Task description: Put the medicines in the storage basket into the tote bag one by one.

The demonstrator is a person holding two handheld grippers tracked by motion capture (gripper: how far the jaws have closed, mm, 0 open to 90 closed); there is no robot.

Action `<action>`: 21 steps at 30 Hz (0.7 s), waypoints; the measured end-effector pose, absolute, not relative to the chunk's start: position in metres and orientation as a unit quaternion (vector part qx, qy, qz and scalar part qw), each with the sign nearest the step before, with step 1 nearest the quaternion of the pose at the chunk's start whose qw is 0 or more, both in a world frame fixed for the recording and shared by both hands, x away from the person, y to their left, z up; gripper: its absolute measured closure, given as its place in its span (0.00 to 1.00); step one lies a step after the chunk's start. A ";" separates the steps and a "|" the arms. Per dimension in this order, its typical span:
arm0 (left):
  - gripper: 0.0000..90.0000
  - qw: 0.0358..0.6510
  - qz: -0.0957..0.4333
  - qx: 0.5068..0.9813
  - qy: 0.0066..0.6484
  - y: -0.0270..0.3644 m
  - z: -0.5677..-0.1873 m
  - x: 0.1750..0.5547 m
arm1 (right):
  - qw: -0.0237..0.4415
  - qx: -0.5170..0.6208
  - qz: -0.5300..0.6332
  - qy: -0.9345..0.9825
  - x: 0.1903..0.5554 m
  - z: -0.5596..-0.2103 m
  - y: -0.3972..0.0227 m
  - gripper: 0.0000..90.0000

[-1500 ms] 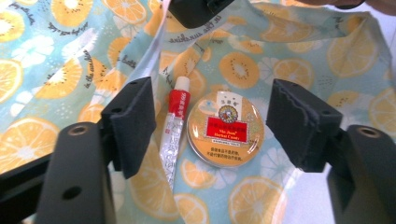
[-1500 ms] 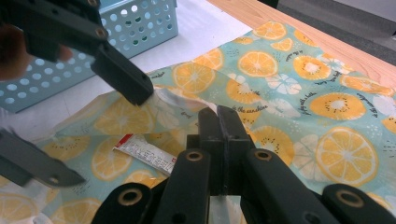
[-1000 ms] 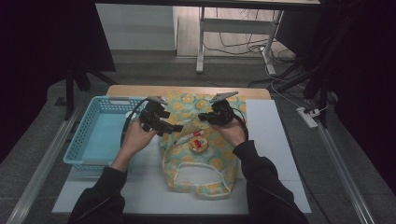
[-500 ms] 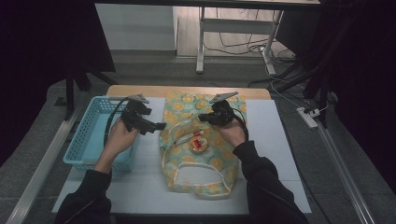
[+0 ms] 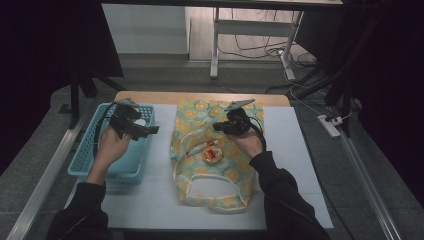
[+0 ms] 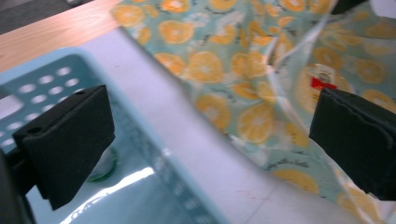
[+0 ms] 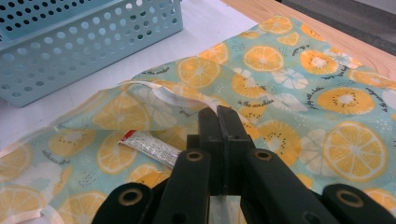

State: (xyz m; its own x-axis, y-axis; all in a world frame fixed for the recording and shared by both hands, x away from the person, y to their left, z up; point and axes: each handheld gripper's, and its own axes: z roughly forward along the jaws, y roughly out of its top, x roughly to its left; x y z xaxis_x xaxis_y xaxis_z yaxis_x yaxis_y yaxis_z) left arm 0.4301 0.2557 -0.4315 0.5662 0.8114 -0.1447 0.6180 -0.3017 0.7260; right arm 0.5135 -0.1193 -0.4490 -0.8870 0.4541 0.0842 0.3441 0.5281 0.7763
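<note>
Two claws: left claw (image 5: 150, 130) wide, empty over basket (image 5: 85, 160); right claw (image 7: 219, 114) pinching bag (image 7: 299, 93).

My left tool (image 5: 134, 127) has swung off the bag (image 5: 212, 150) and over the basket (image 5: 85, 155), jaws just opening wide, seemingly empty.

We see a cloth bag (image 5: 212, 165), thin and soft, printed with citrus slices on a matt weave, creased where it lies; its rim is pale tape. The basket (image 5: 85, 162) is light blue plastic, smooth, slightly glossy inside, its walls punched with round holes. The tube (image 7: 149, 147) looks like shiny foil or laminated plastic. The table (image 5: 200, 96) shows a pale wood edge with fine grain, under a smooth white matt sheet (image 5: 290, 150). The left gripper (image 6: 210, 130) has black, matt, foam-like pads; the right gripper (image 7: 219, 116) has hard black arms with metal-ringed holes.
</note>
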 end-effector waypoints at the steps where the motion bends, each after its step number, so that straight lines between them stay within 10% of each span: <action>1: 0.00 0.382 0.128 0.797 0.451 0.259 -0.432 0.431 | 0.064 0.229 0.428 0.872 0.513 -0.449 -0.119 1.00; 21: 0.01 0.298 0.157 0.781 0.526 0.282 -0.465 0.460 | 0.064 0.227 0.427 0.873 0.512 -0.451 -0.118 1.00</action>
